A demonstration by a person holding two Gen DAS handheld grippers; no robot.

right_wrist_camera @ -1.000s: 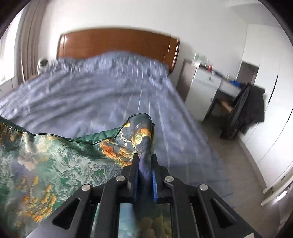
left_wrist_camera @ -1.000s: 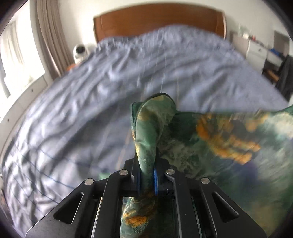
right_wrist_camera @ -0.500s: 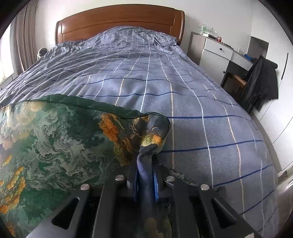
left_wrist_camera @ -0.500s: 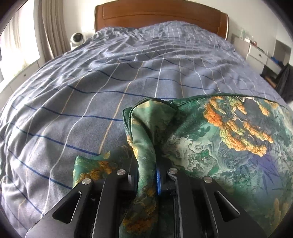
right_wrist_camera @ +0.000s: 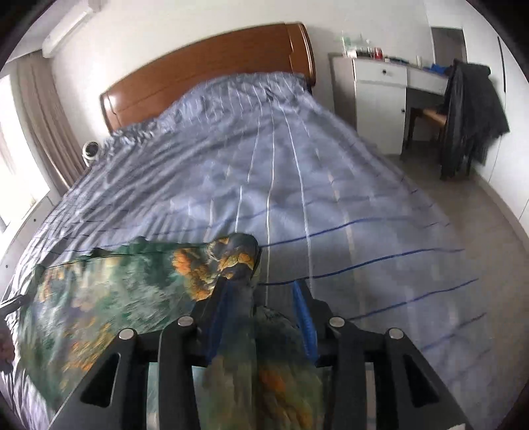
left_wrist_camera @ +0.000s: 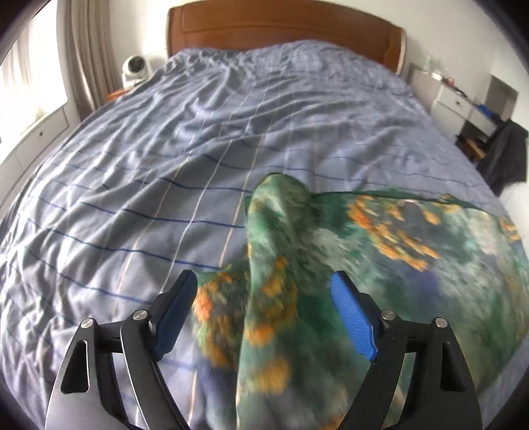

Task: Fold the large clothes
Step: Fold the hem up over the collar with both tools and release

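A green cloth with orange and blue patterns lies spread on the blue-grey checked bed cover. One corner of it stands up in a bunched fold between the jaws of my left gripper. Those jaws are opening wide, and the blue pads stand clear of the fabric. In the right wrist view the cloth stretches away to the left. Its other corner rises between the jaws of my right gripper, which are opening, with a gap beside the right pad.
A wooden headboard closes the far end of the bed. A white round device sits at the back left by the curtain. A white desk, a chair with a dark jacket and bare floor lie to the right.
Both grippers were shut on the cloth's corners; now both sets of jaws have parted, the left much wider. The cloth has come down onto the bed cover. The right view has rolled.
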